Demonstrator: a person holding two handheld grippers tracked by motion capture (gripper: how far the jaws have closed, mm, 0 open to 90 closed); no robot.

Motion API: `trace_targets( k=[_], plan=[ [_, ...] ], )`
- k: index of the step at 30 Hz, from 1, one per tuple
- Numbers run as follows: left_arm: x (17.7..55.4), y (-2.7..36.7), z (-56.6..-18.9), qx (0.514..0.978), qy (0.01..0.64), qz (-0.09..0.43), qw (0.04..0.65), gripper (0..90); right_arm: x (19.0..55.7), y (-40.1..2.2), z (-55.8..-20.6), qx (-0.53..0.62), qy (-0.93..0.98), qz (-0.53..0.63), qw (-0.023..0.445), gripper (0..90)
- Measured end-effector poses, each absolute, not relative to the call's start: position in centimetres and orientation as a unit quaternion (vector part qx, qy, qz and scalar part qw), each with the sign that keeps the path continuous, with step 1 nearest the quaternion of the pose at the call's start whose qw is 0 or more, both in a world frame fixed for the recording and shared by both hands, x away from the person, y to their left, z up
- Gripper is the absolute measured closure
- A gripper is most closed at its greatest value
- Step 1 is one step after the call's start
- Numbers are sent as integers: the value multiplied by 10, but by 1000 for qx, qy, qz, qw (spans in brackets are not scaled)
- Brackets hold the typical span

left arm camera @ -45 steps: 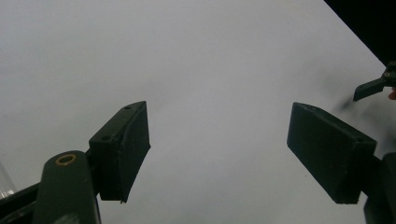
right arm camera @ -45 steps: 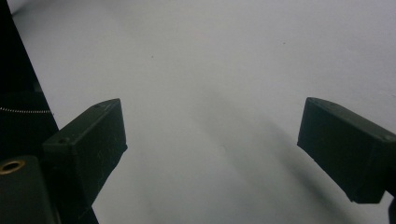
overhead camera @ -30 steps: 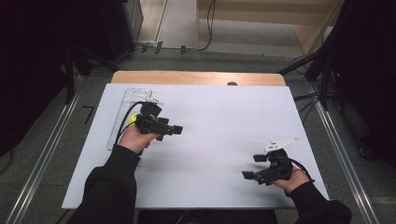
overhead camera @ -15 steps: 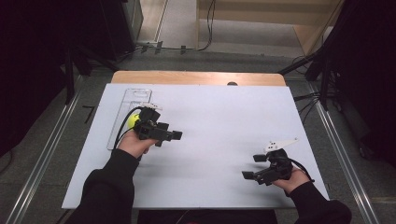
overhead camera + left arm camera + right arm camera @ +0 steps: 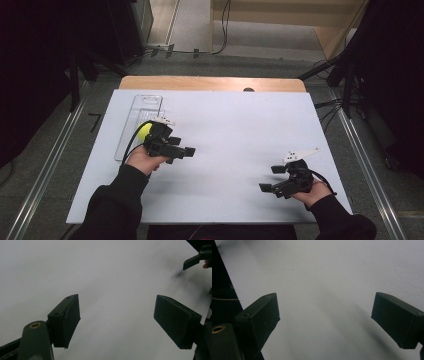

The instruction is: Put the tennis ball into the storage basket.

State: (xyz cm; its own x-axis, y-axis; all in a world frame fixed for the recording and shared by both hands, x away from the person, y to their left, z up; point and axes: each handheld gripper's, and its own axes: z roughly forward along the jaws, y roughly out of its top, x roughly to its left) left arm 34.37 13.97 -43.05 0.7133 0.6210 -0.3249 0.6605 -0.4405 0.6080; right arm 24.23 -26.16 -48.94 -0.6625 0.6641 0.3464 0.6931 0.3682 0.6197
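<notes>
High view: two hands come in from the bottom edge over a white board [image 5: 235, 130] that covers the table. The left gripper [image 5: 186, 151] is held above the left part of the board, its jaws pointing toward the middle, spread apart with nothing between them. Its own view says the same: the left gripper [image 5: 116, 321] has both black pads standing wide, with bare white surface in the gap (the other gripper's jaw tip peeks in at the top right corner).

Just behind the left hand [image 5: 145, 159] lies a clear plastic tray [image 5: 142, 107], long and narrow, near the board's left edge. A yellow-green ball [image 5: 144, 131] shows right at the gripper's rear, over the tray; whether it rests in the tray I cannot tell.

Well apart, the right gripper [image 5: 272, 179] hovers near the board's front right corner, jaws also wide and empty. Its own view shows the right gripper [image 5: 325, 320] with plain white board between the pads.
</notes>
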Motion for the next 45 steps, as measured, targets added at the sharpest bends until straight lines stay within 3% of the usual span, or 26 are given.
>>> trace_targets(
  k=[45],
  plan=[
    [305,158,-453,869,327,-27,370,218,242,-262,-489,-414,-825,-385,19,62]
  ],
)
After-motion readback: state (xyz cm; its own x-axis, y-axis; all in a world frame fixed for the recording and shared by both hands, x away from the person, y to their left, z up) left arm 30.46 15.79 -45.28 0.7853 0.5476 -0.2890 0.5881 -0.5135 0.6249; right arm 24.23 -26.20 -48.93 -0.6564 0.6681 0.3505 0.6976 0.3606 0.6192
